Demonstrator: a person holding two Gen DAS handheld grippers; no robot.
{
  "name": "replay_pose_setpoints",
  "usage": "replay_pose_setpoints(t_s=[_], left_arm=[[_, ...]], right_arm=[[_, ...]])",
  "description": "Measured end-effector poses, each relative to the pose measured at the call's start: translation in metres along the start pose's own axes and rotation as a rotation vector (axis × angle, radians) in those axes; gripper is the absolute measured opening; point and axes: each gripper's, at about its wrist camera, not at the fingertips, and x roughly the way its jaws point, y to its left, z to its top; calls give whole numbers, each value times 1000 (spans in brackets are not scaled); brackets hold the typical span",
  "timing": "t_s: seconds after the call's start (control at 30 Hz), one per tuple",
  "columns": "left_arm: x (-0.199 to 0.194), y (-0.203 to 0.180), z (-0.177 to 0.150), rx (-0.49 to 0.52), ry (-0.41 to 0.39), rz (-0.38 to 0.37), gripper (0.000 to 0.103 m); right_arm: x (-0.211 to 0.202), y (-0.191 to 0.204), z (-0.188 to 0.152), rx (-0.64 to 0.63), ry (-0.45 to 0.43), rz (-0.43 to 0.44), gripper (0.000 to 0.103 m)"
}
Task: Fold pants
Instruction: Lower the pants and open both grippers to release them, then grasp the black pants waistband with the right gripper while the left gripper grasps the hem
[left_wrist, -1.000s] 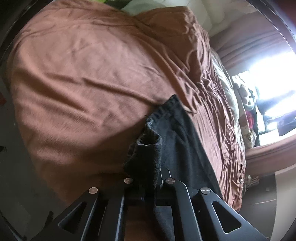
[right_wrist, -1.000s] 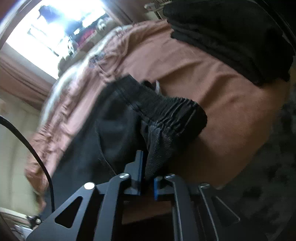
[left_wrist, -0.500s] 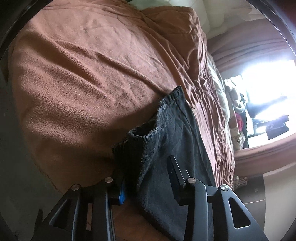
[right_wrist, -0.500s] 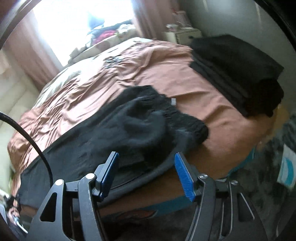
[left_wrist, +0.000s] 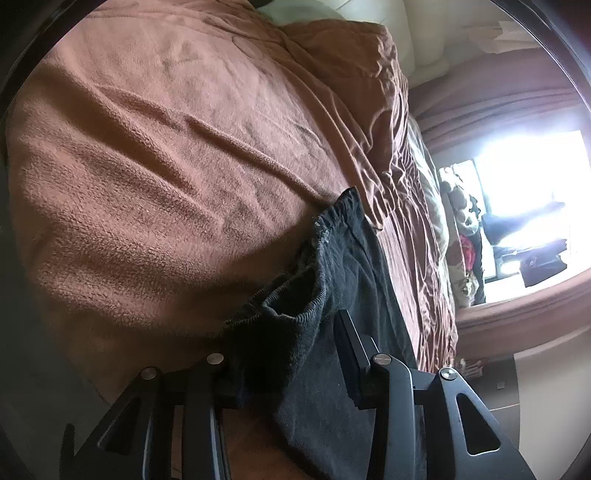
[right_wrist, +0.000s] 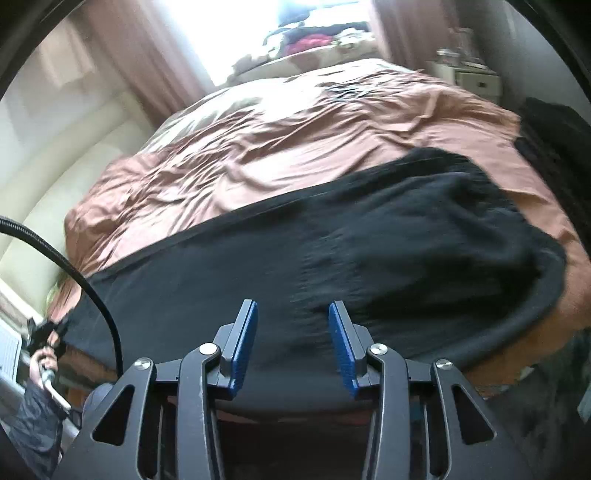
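Observation:
Black pants lie stretched across the front edge of a bed with a brown blanket. In the left wrist view one bunched end of the pants lies between my open fingers, the left finger hidden under the cloth. My left gripper is open and holds nothing. My right gripper is open, its blue pads just in front of the middle of the pants, apart from the cloth.
A stack of folded dark clothes sits at the bed's right corner. A bright window and curtains are behind the bed, a nightstand at the far right. A black cable crosses the left. Dark floor lies below.
Both grippers were shut on the pants a second ago, opened and let them drop on the bed. The right gripper has since pulled back and swung left towards the pants' middle.

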Motion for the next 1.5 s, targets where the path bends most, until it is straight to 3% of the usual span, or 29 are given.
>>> replay_pose_setpoints(t_s=[0.43,0.5,0.6,0.67,0.9,1.5], left_arm=[[-3,0,2,19,0,-16,29],[-3,0,3,22,-1,-16,24],[-3,1,3,21,1,-17,15],[-2,2,4,15,1,-14,14],[0,3,5,7,5,1,13],[5,8,4,-9,12,25,13]], right_arm=[[99,73,20,-142,175,136,37],[116,84,20,-159,210,160,28],[136,98,18,-170,256,182,23],[154,109,13,-185,304,197,19],[206,124,24,-180,391,127,4],[300,156,87,-94,400,58,2]])
